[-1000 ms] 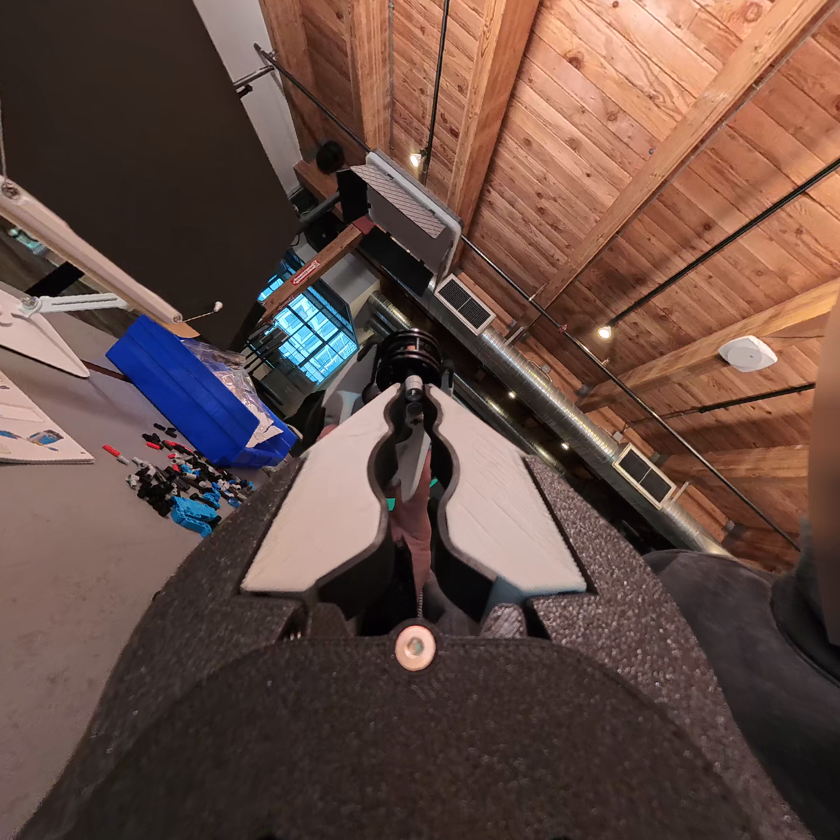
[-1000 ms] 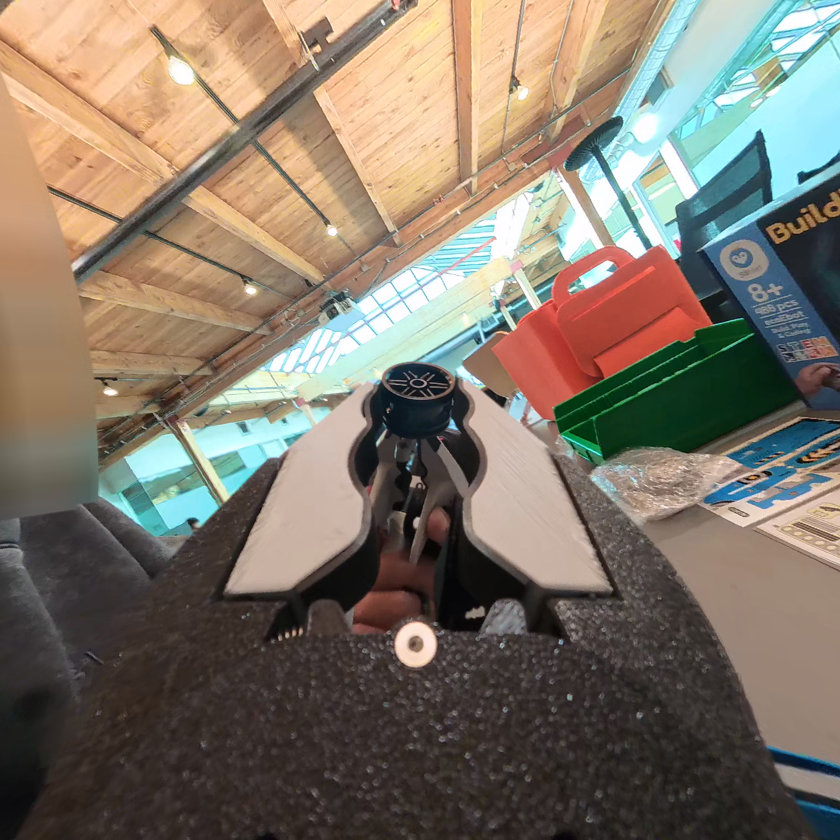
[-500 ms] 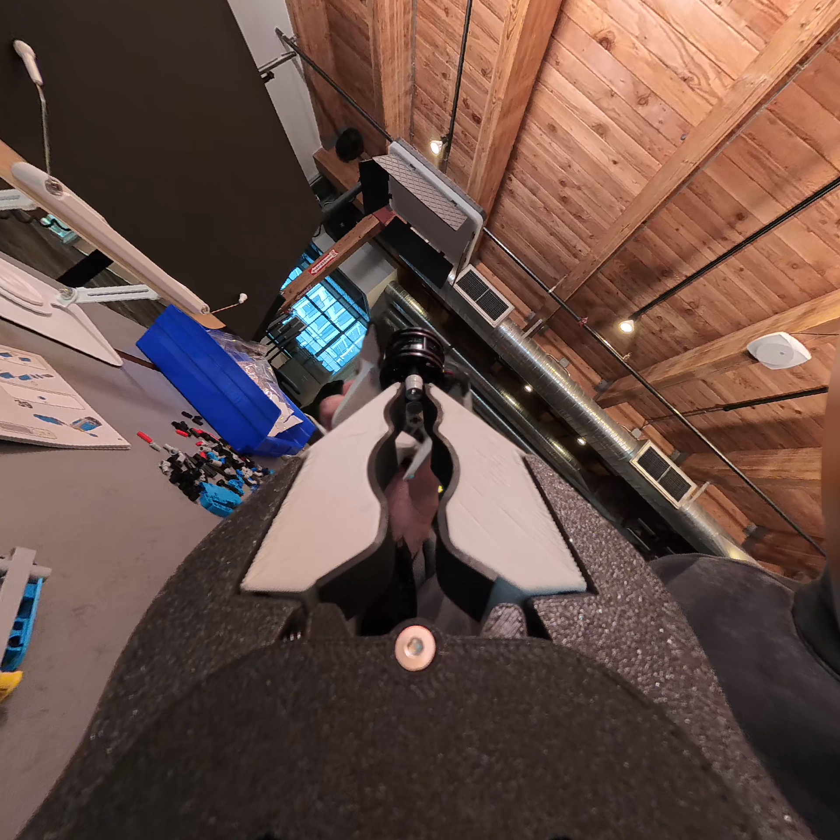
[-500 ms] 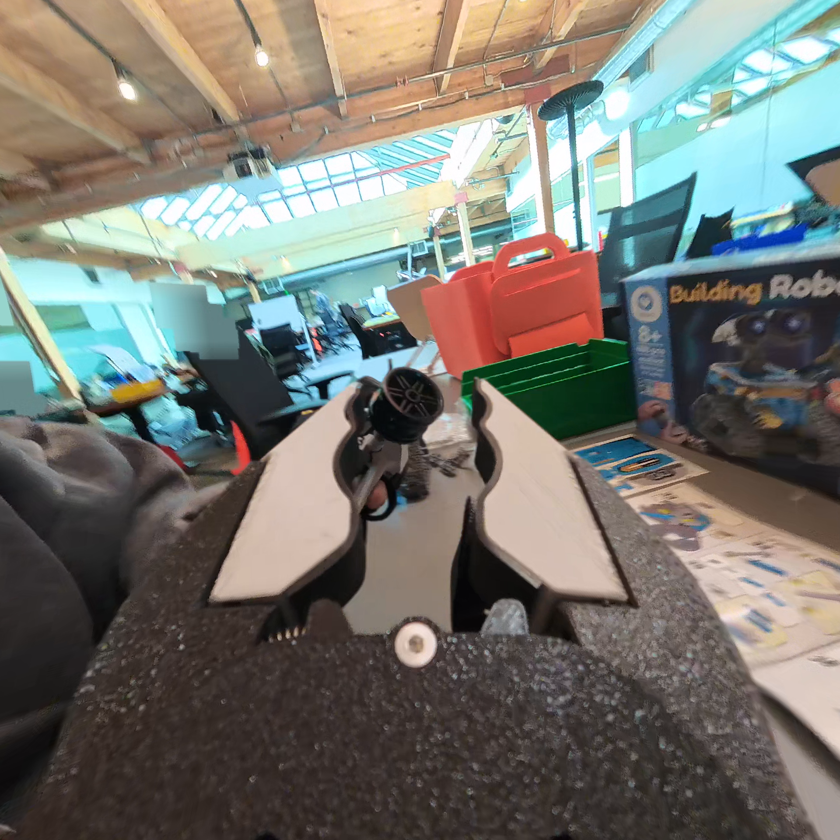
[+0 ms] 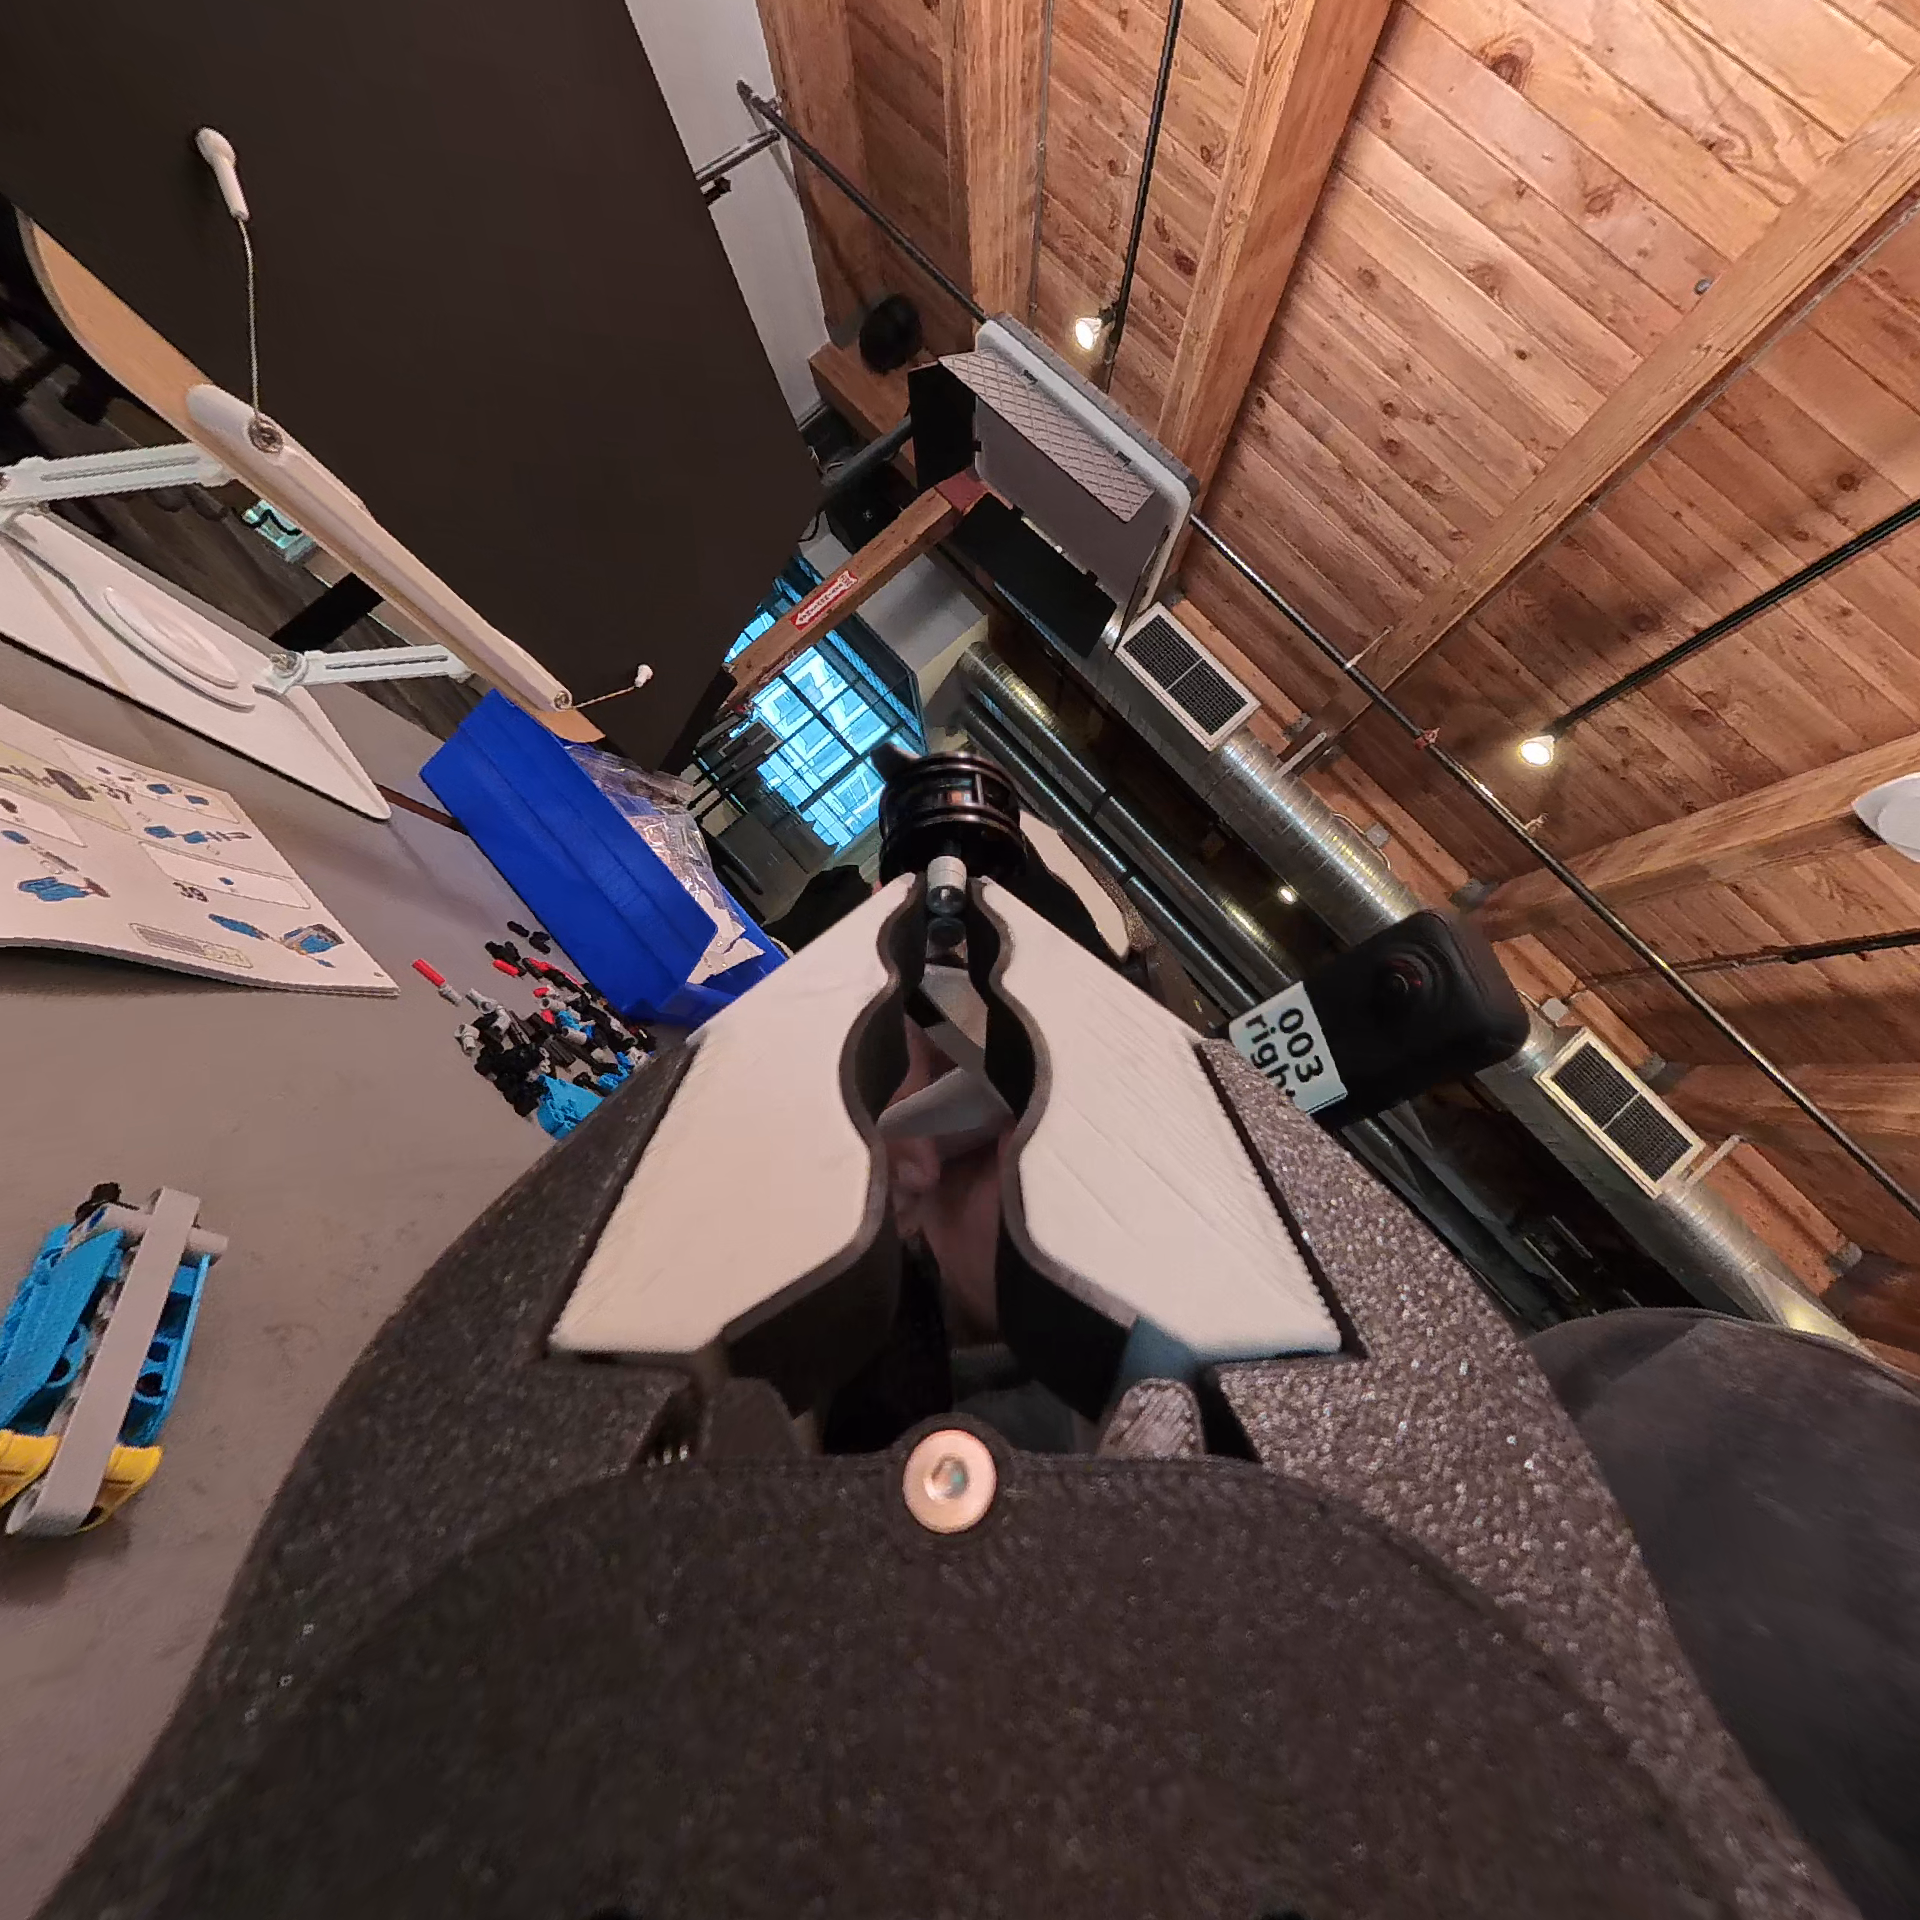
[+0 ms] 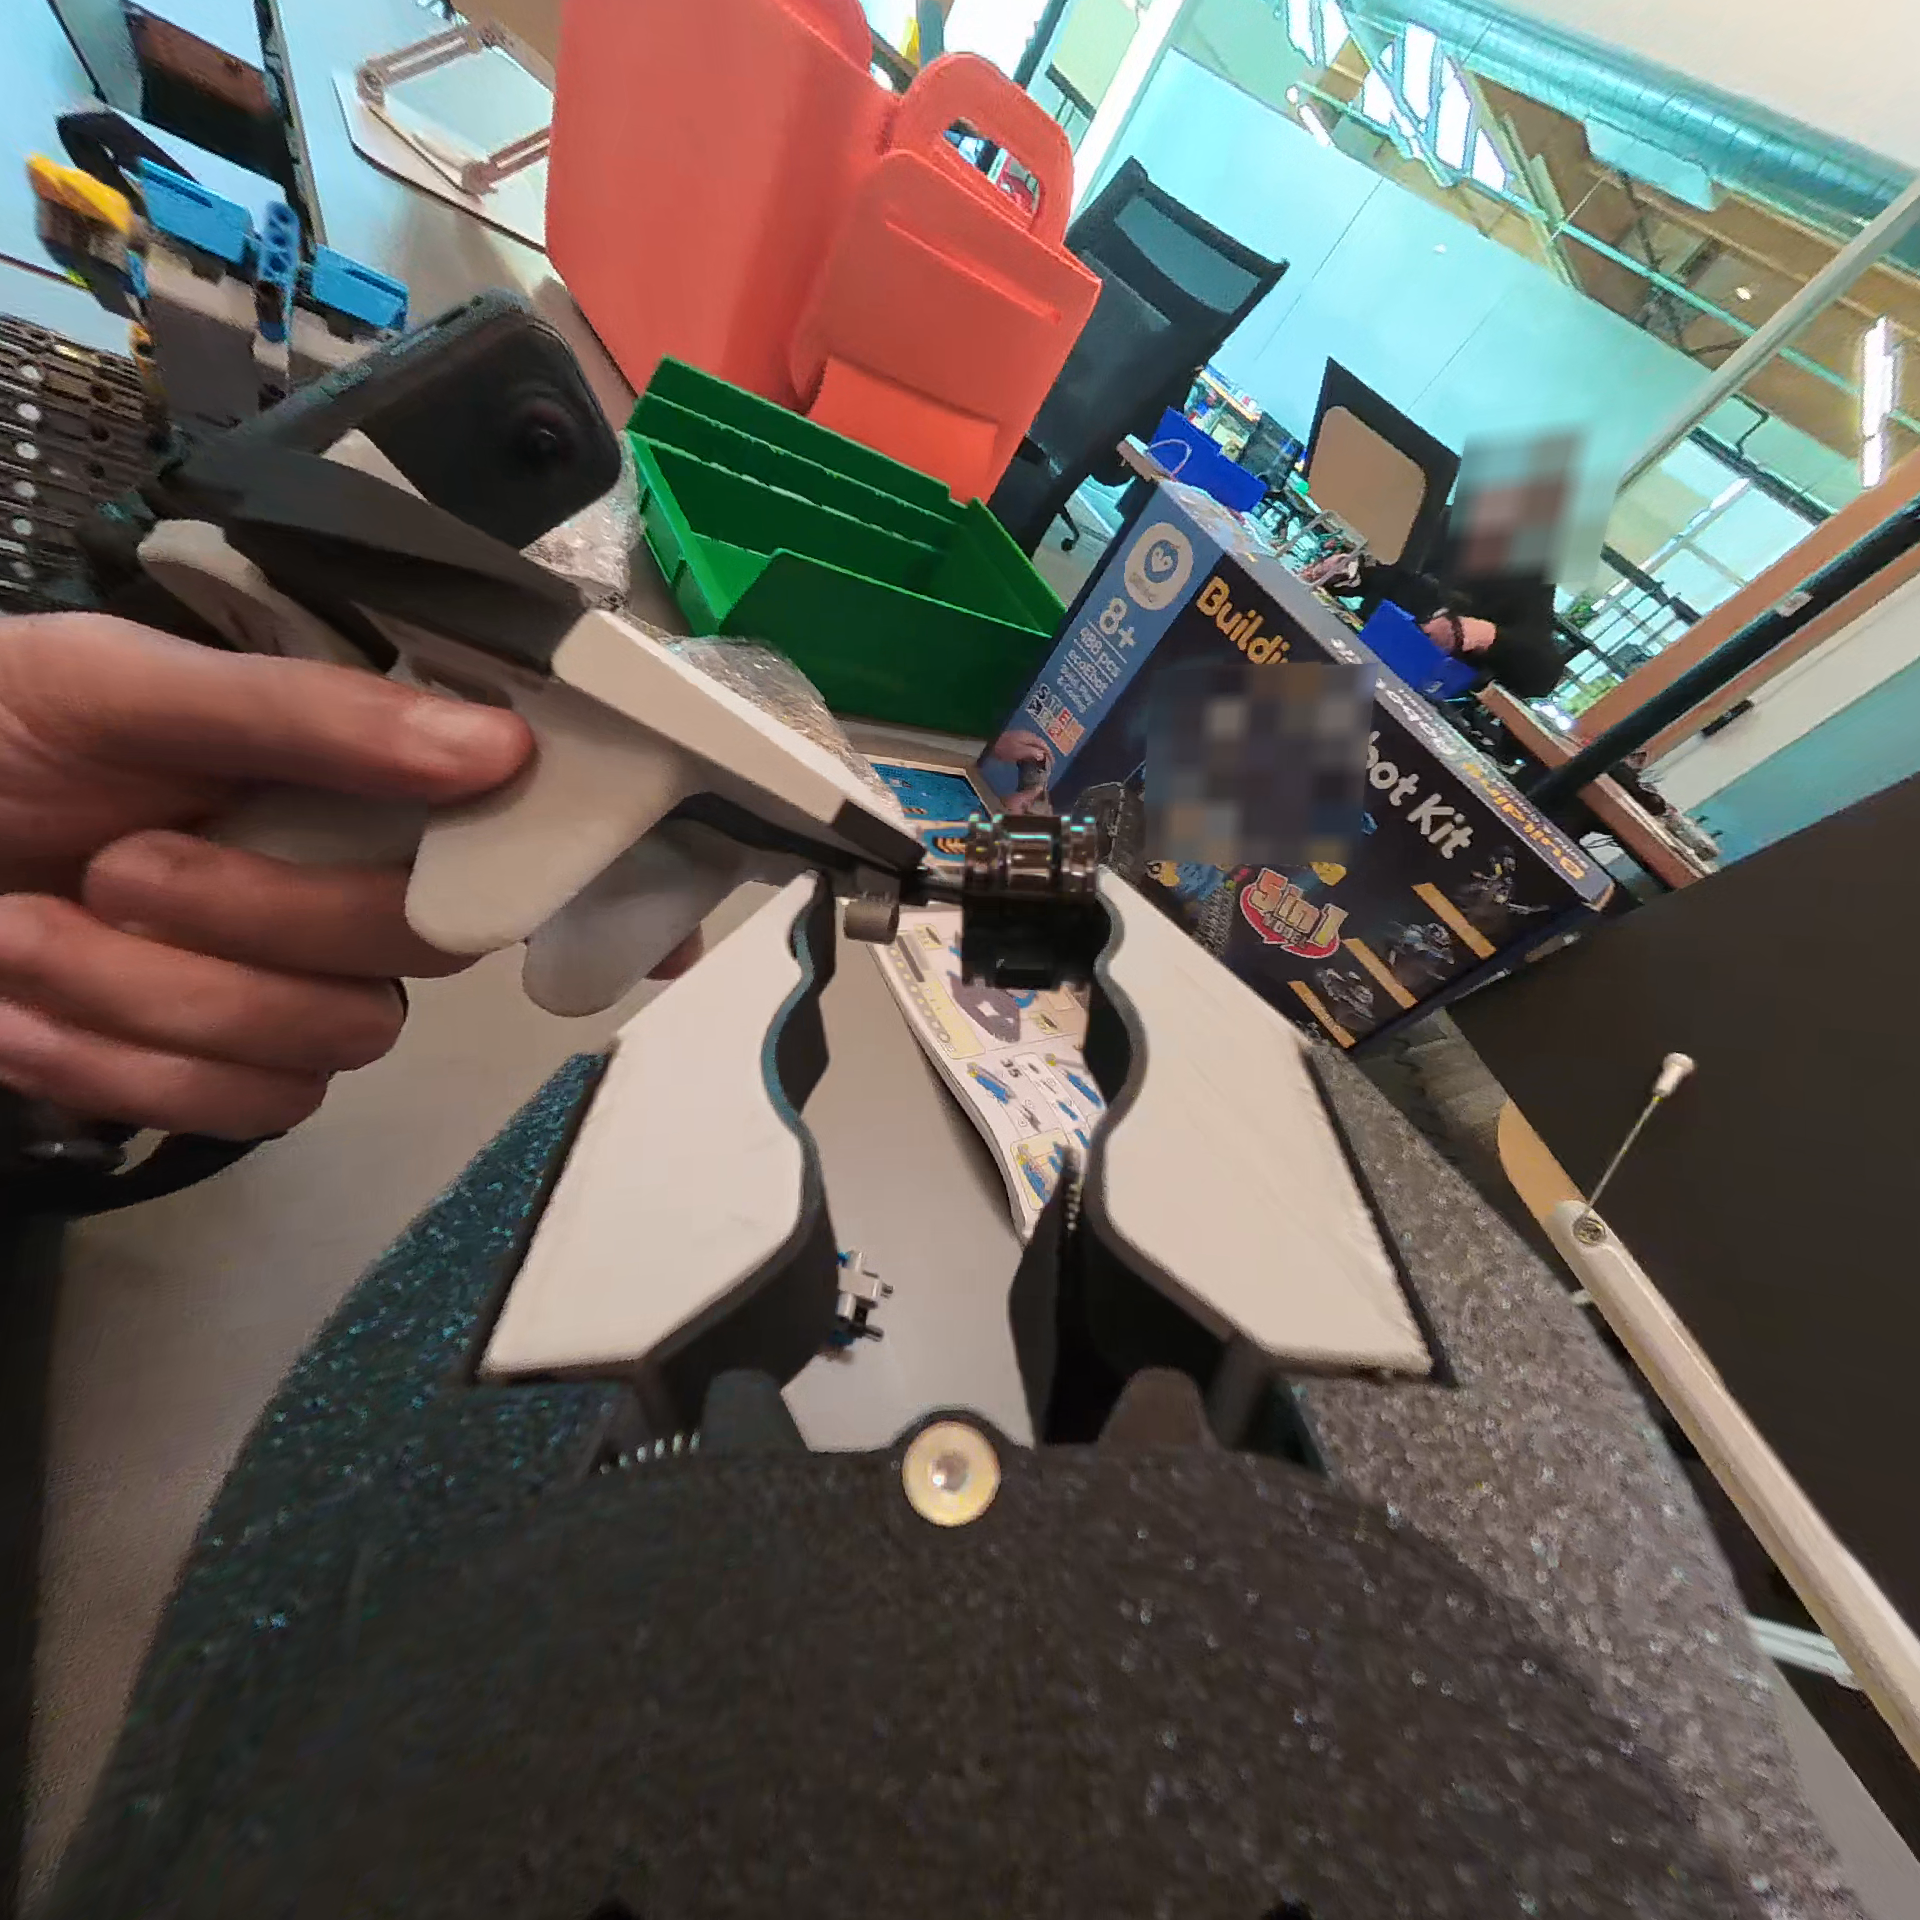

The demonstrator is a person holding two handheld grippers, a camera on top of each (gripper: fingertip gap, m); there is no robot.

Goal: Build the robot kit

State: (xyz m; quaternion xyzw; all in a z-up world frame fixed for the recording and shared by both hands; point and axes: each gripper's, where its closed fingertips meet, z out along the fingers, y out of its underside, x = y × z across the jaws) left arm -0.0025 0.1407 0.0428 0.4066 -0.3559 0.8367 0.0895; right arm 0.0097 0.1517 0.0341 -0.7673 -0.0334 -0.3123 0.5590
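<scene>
Tool on the left (image 5: 943, 906) is closed down to a narrow slit, and its tips pinch a small grey axle pin (image 5: 943, 878). A black wheel (image 5: 945, 805) sits on the far end of this pin, just beyond the tips and up in the air above the counter (image 5: 260, 1143). On the counter, to the left, lie an instruction booklet (image 5: 156, 883), a blue bin (image 5: 582, 852), a heap of small loose parts (image 5: 540, 1029) and a blue and yellow half-built model (image 5: 83, 1351). The camera of the other tool (image 5: 1403, 987) shows at the right.

In the right wrist view, the right tool (image 6: 961, 904) stands with its fingers clearly apart. The black wheel (image 6: 1029, 868) is between the tips and touches the right-hand finger. Whether the fingers really squeeze it, I cannot tell. The left tool (image 6: 894, 852), held by a hand (image 6: 208, 831), comes in from the left and grips the grey axle pin (image 6: 871, 914) beside the wheel. Behind are a green tray (image 6: 831, 582), an orange case (image 6: 810, 260) and a dark kit box (image 6: 1299, 883). An instruction sheet (image 6: 997, 1039) lies under the wheel.
</scene>
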